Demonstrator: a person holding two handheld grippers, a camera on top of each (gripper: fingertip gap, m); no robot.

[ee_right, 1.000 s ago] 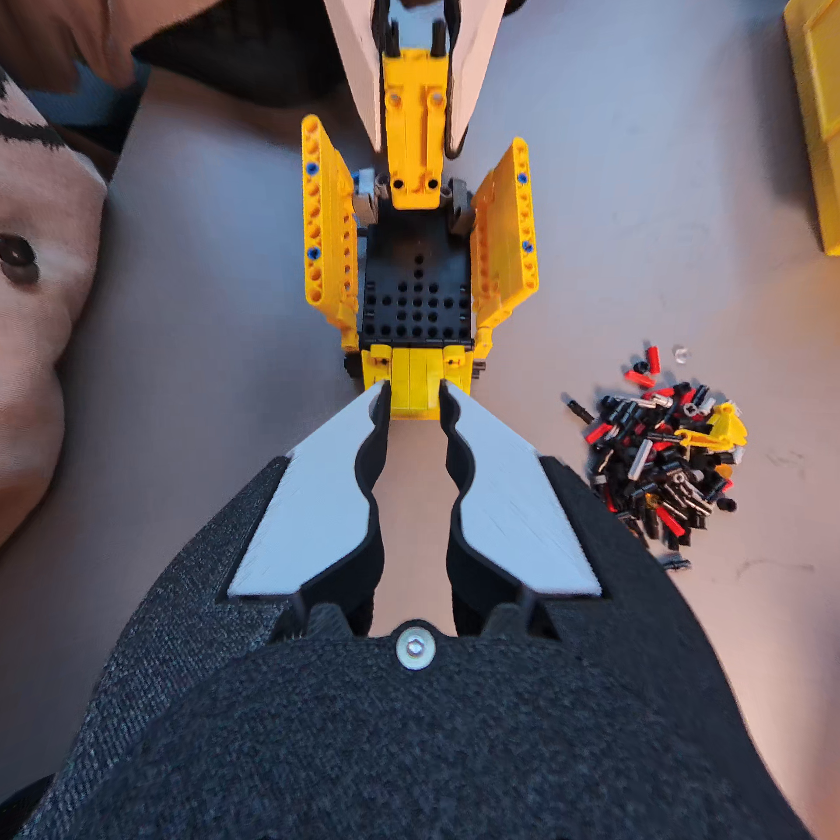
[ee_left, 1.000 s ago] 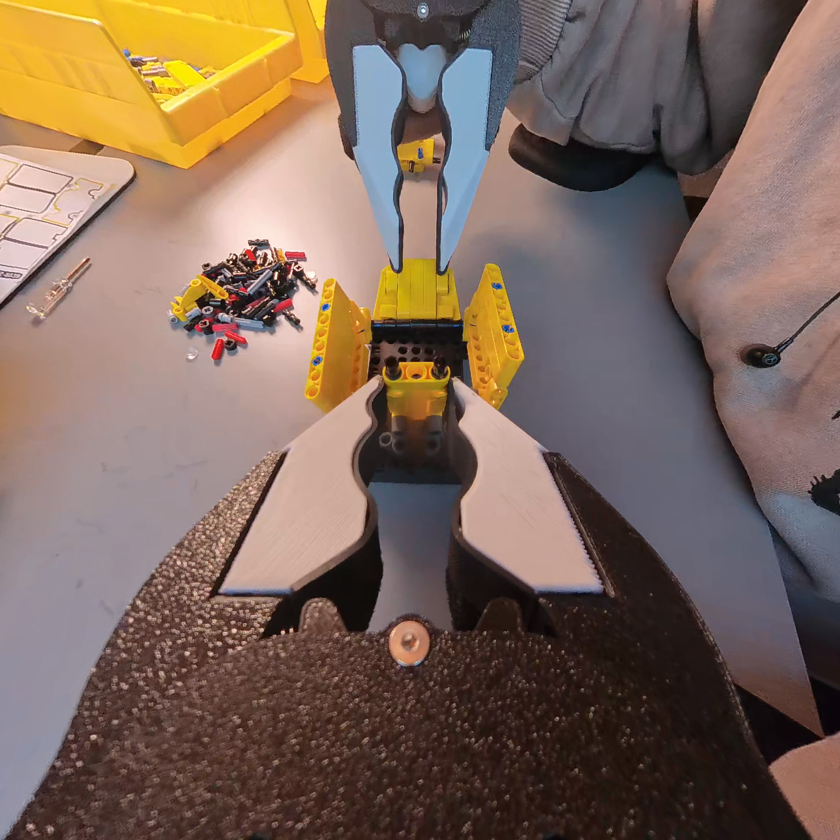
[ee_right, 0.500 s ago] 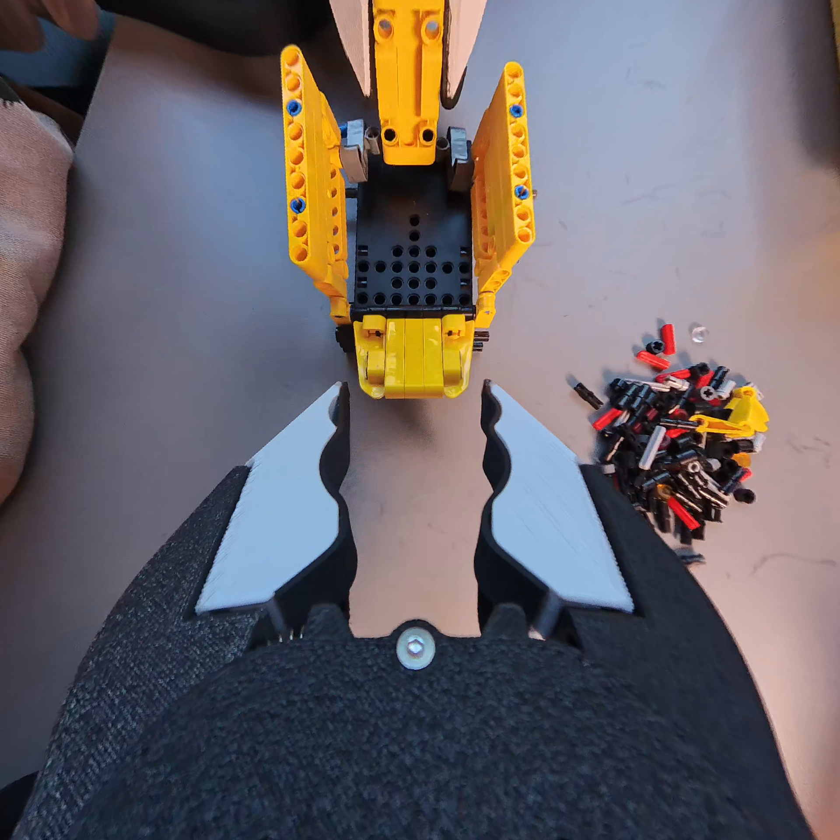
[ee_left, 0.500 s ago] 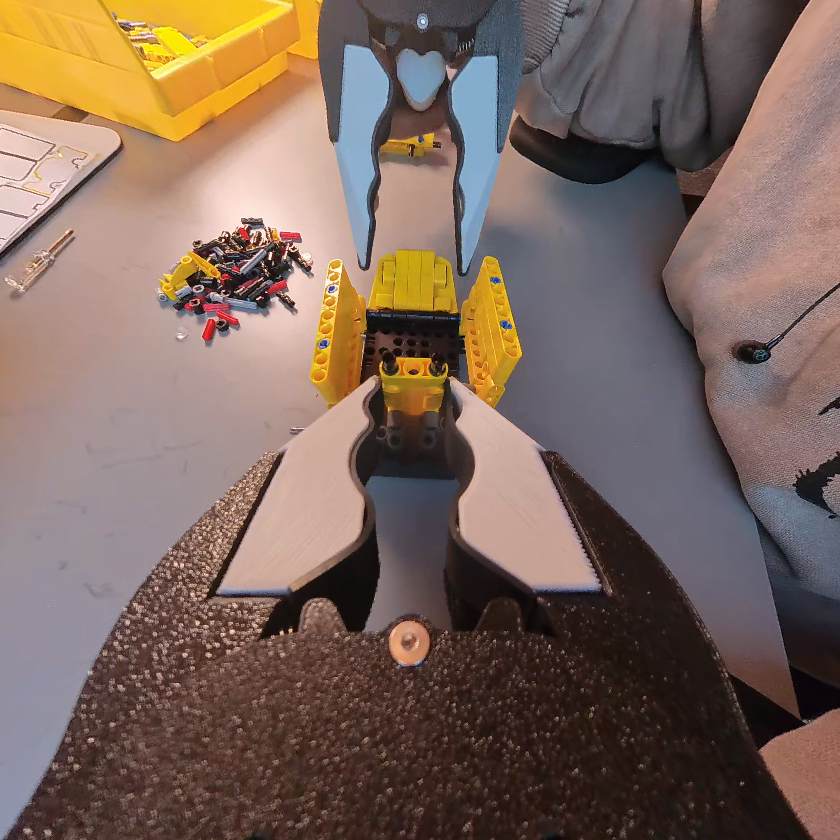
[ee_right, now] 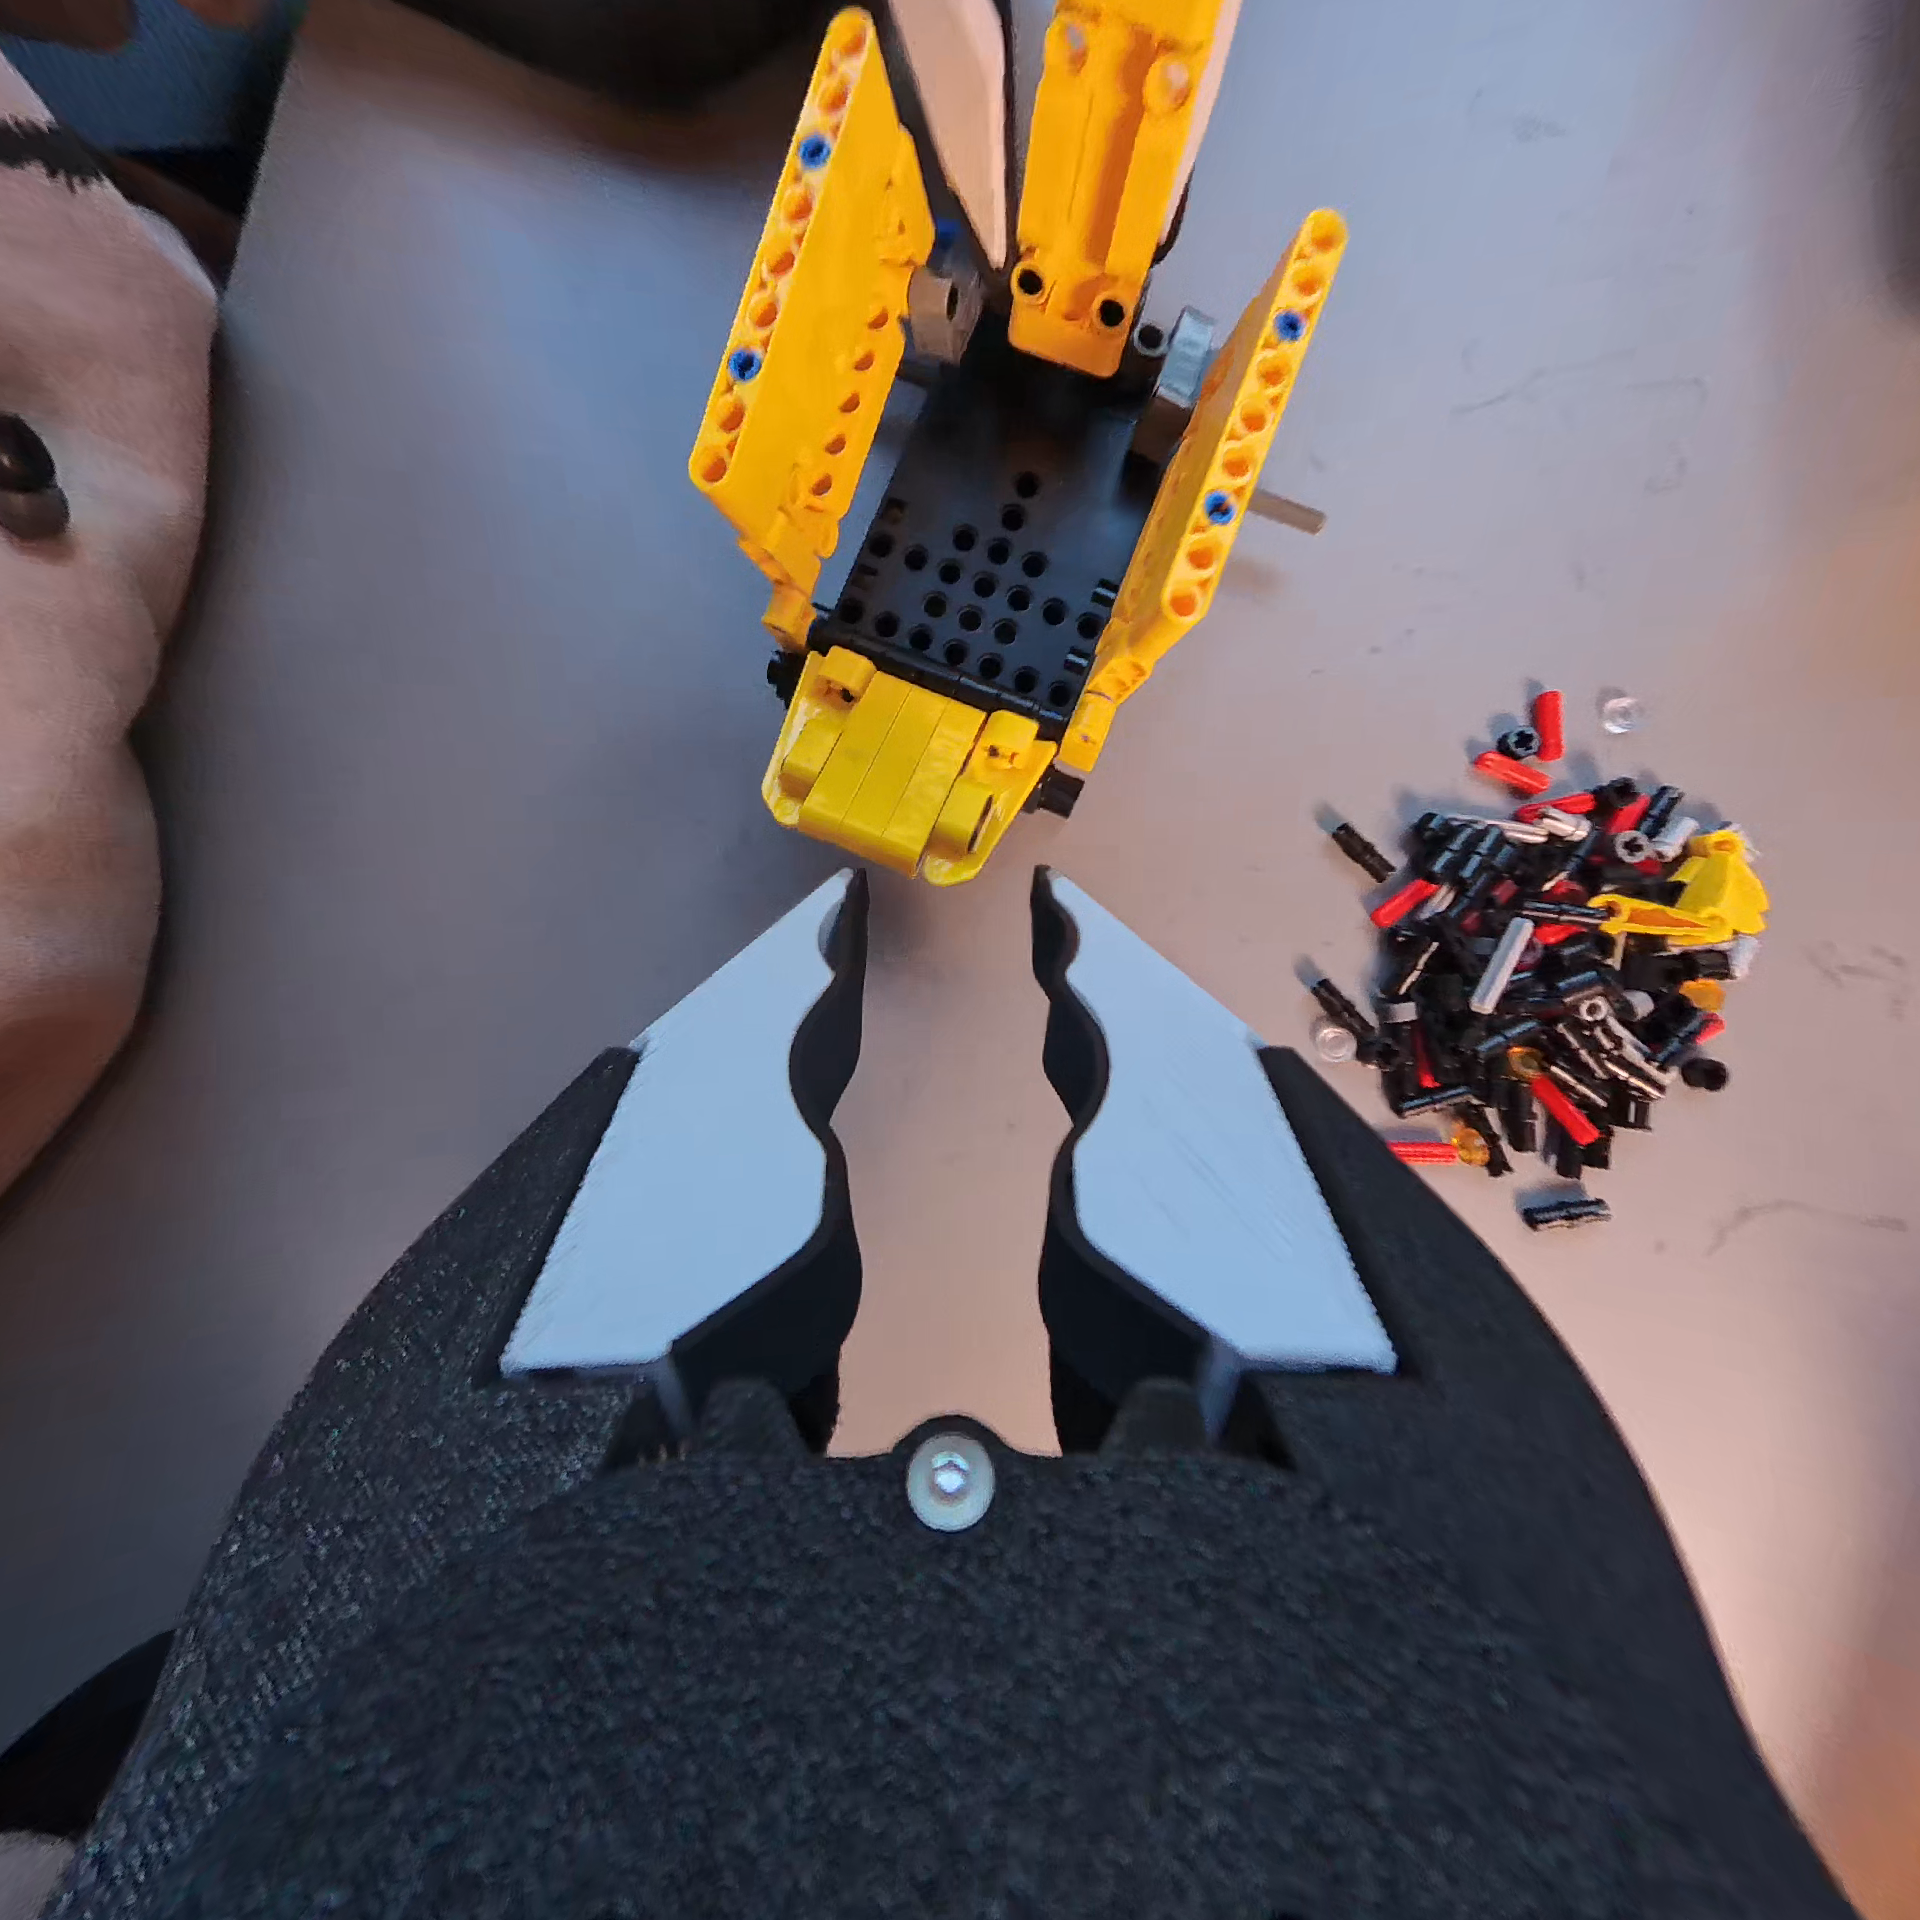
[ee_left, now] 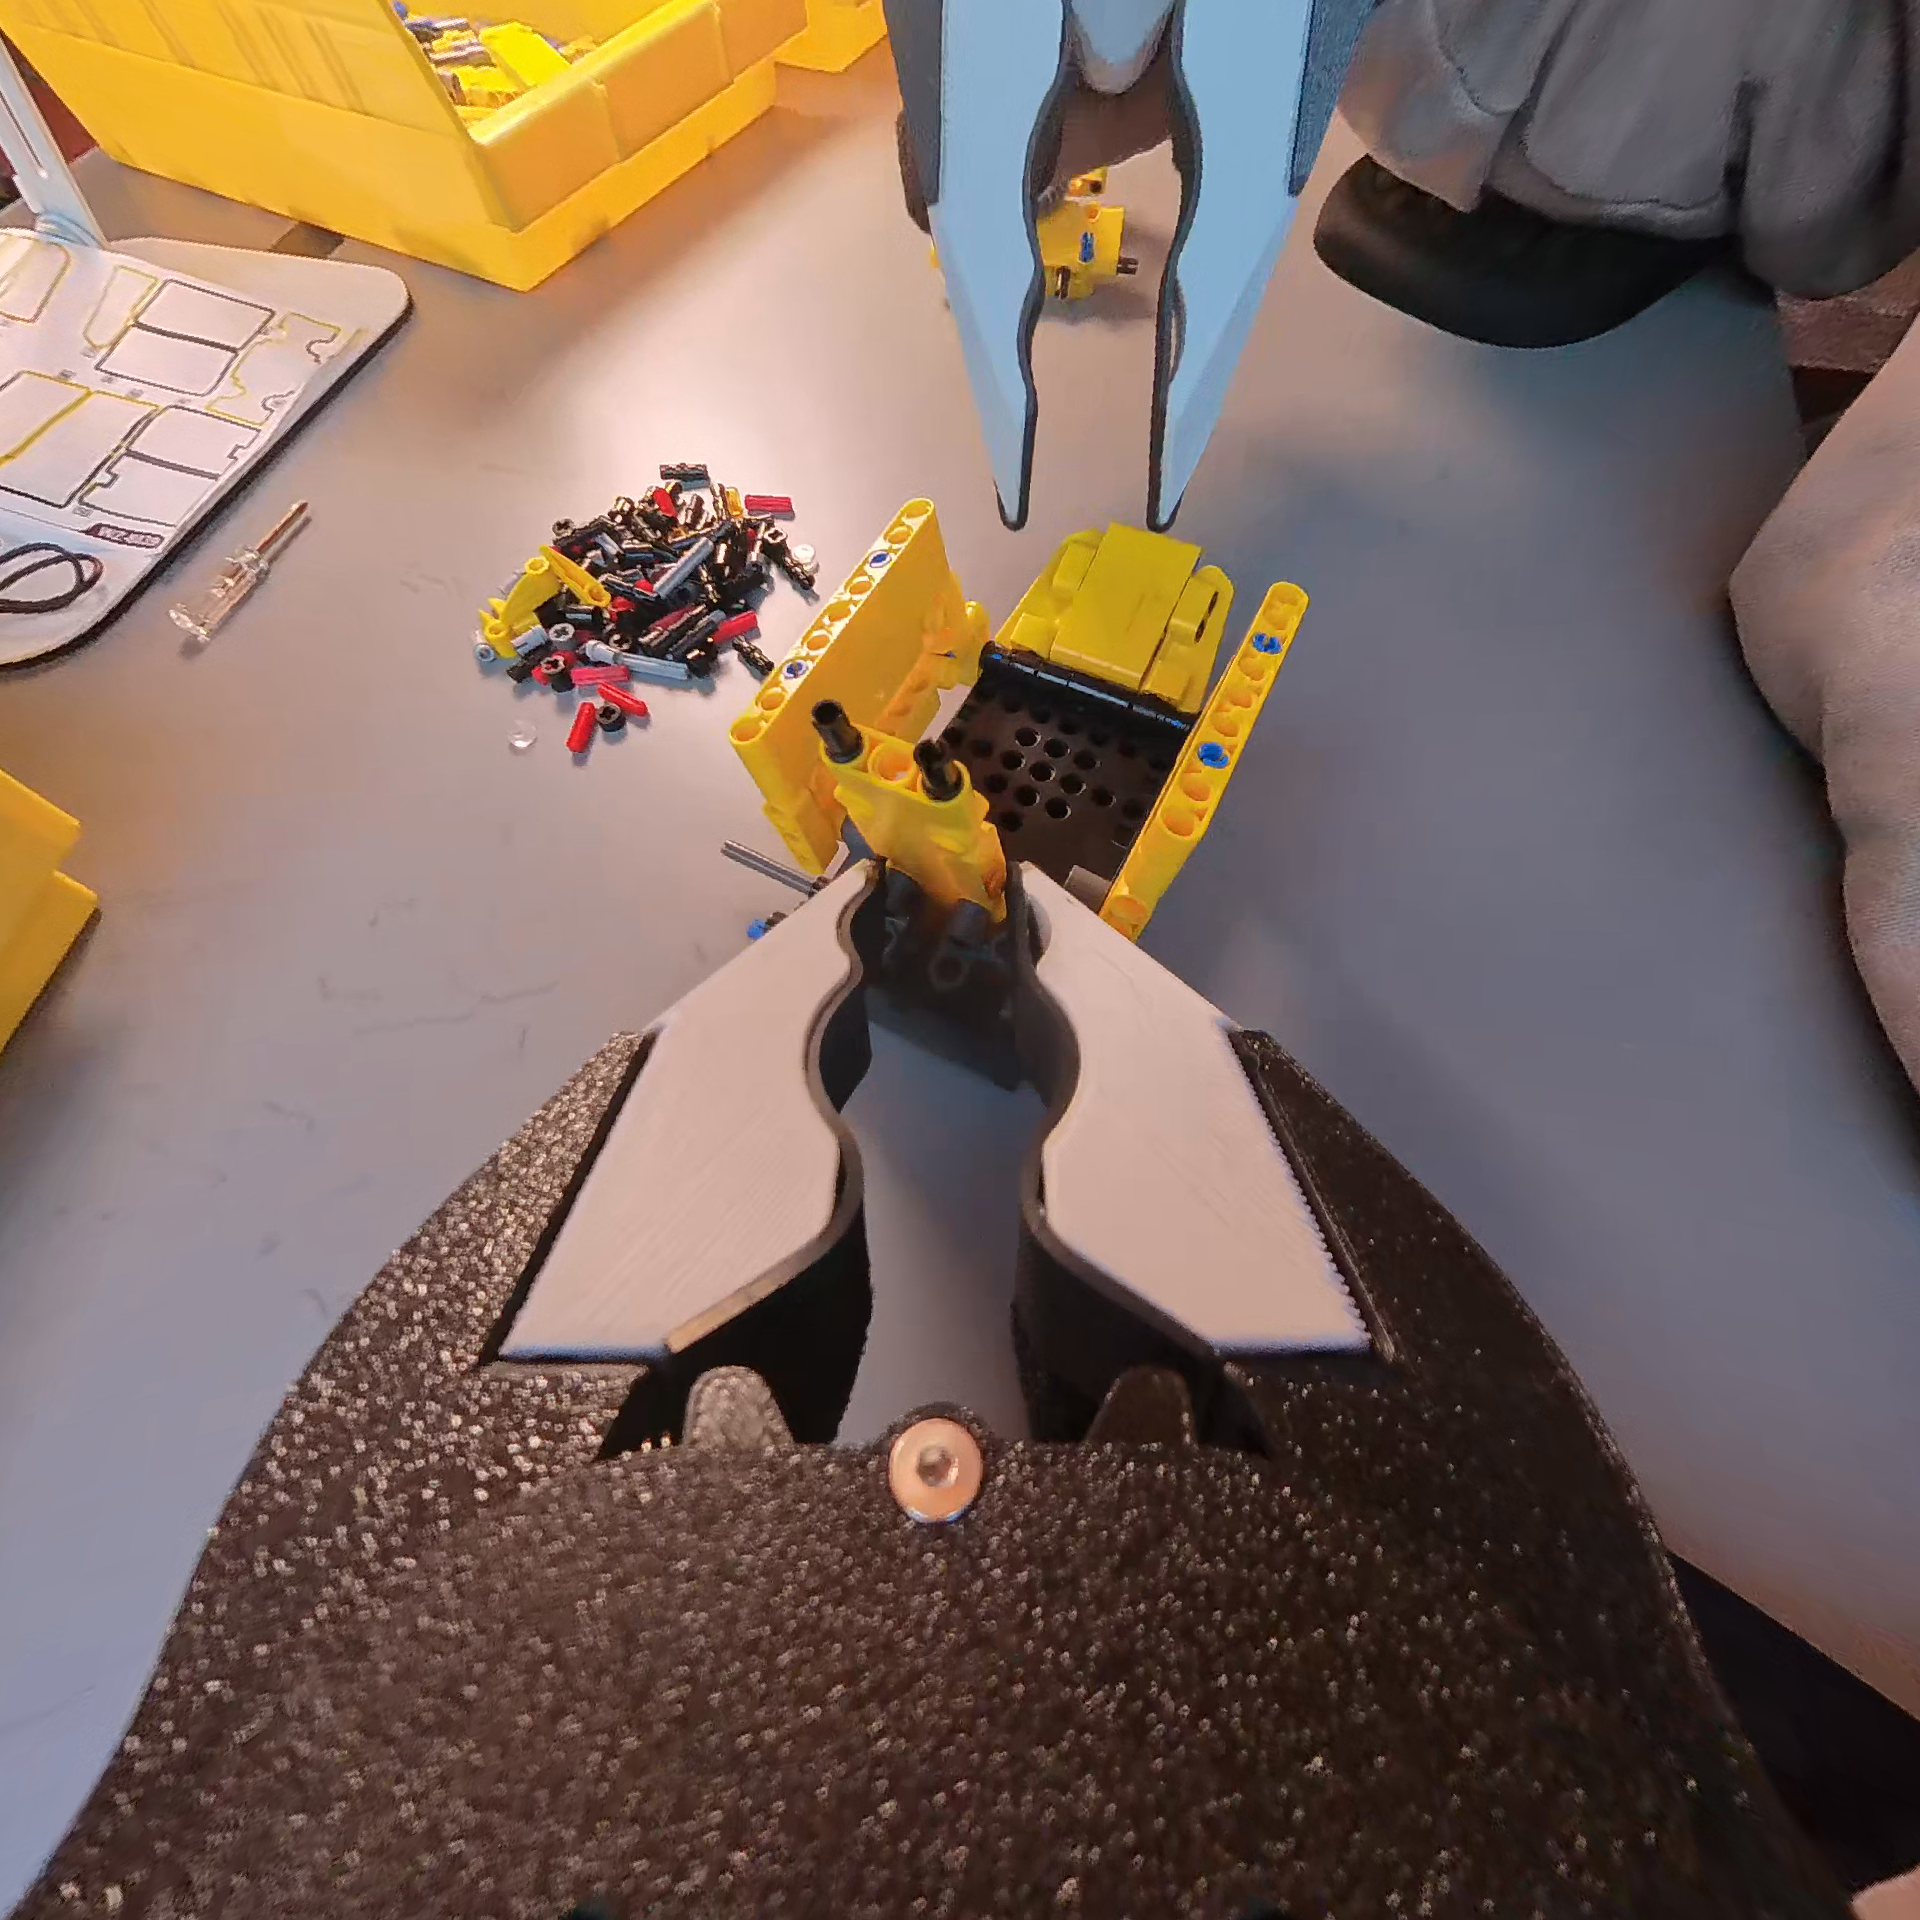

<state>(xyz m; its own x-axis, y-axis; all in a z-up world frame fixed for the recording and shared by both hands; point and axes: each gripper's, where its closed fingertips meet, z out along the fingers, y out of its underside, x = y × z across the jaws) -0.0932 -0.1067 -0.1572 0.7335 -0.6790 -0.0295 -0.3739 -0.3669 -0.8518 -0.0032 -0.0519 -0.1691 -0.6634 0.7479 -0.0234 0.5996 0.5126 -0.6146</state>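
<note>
Yellow-and-black plastic brick model [ee_left: 1081, 717]: yellow side beams w/ blue pins, black perforated floor, yellow sloped end. Left gripper [ee_left: 940, 904]: pale grey fingers, black inner pads, speckled black body. Right gripper [ee_right: 945, 883]: same grey/black fingers, dark heathered body. Heap of small pins [ee_left: 644, 623]: mostly black, w/ red, grey, some yellow. Matte grey tabletop [ee_left: 312, 987]. Yellow plastic bins [ee_left: 416, 135]. White sheet w/ black and yellow outlines [ee_left: 135, 384]. Grey-beige fabric [ee_left: 1849, 675].

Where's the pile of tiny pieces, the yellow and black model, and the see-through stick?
pile of tiny pieces [ee_right: 1548, 997], right wrist view, middle of heap.
yellow and black model [ee_right: 977, 592], right wrist view, black holed floor.
see-through stick [ee_left: 237, 577], left wrist view, mid-shaft.
</note>
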